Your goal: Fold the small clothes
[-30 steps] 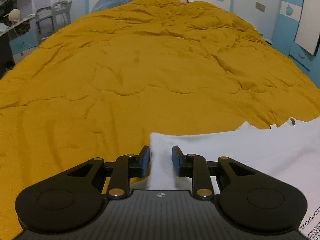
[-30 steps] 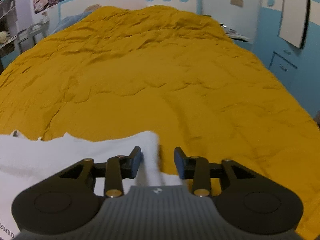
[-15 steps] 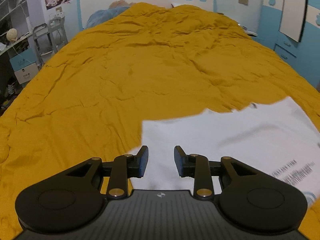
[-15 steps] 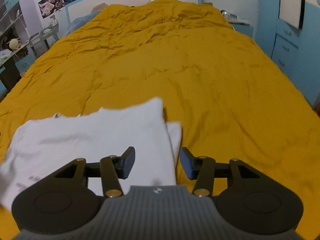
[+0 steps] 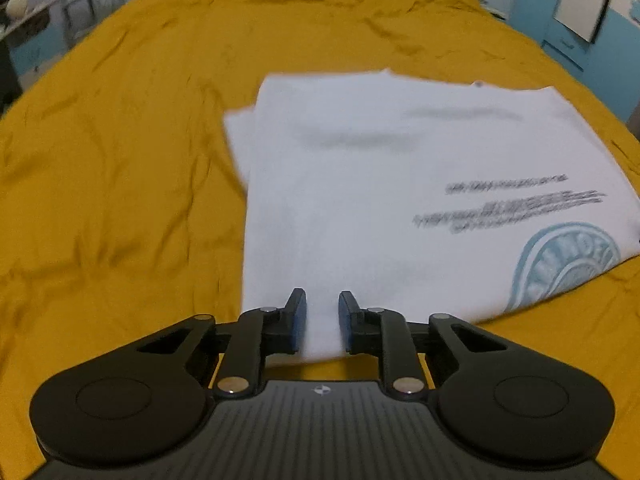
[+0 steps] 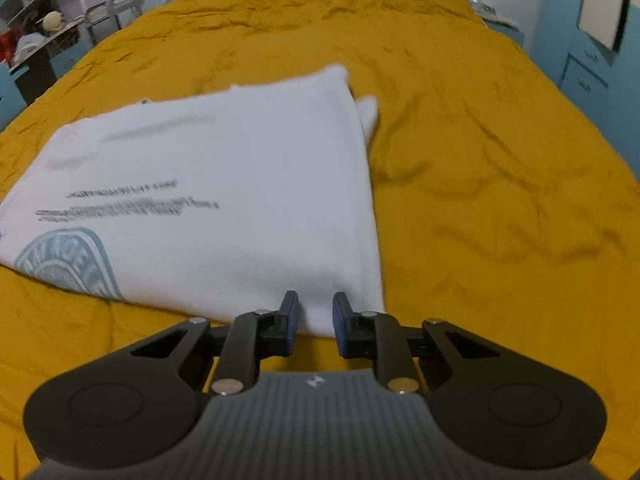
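A white T-shirt (image 5: 400,200) lies folded and flat on the mustard-yellow bedspread (image 5: 120,180), with blurred dark lines of print and a pale blue round emblem (image 5: 568,264) near its front edge. The left wrist view shows the shirt's left side, where a lower layer pokes out beyond the top layer at the far corner; the right wrist view shows the shirt (image 6: 224,200) from its right side, with a similar layer peeking out at that far corner. The left gripper (image 5: 322,320) has its jaws parted by a narrow gap that frames the shirt's near left corner; the right gripper (image 6: 314,318) stands likewise over the near right corner. Neither visibly pinches the cloth.
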Demonstrator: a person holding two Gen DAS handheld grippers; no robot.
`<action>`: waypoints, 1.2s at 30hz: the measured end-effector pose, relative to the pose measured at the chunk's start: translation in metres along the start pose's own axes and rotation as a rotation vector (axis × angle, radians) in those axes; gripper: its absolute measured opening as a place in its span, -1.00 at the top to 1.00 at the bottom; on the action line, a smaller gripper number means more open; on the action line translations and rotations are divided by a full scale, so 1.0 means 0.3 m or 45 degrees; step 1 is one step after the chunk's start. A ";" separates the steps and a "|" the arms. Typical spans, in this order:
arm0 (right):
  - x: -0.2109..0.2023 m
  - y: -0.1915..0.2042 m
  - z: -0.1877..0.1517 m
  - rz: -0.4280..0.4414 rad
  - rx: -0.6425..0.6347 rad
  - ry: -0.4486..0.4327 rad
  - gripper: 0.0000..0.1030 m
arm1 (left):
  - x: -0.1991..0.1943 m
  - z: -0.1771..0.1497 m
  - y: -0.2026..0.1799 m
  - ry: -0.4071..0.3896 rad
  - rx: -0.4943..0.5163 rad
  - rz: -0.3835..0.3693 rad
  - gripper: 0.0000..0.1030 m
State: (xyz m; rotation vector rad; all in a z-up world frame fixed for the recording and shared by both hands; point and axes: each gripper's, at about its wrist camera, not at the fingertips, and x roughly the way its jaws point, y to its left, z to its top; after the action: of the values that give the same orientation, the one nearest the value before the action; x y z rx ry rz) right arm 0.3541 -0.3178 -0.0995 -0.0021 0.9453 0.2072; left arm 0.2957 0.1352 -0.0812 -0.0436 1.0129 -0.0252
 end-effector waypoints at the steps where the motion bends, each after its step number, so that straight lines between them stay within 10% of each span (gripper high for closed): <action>1: 0.010 -0.007 -0.017 0.001 0.009 -0.004 0.84 | 0.010 -0.019 0.009 -0.002 -0.017 -0.005 0.56; 11: -0.002 -0.027 -0.023 0.019 0.073 -0.052 0.83 | -0.028 -0.011 0.025 -0.076 -0.096 -0.049 0.60; 21: 0.022 -0.112 0.138 0.124 0.282 -0.194 0.17 | 0.041 0.136 -0.100 -0.164 -0.102 -0.159 0.60; 36: 0.324 -0.248 0.400 0.254 0.481 -0.245 0.18 | 0.331 0.406 -0.297 -0.135 -0.078 -0.323 0.60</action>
State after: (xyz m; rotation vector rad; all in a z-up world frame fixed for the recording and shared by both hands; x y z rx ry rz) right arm 0.5188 -0.3626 -0.1139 0.4542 0.7805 0.2062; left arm 0.4515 0.0452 -0.0967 -0.2272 0.8971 -0.2212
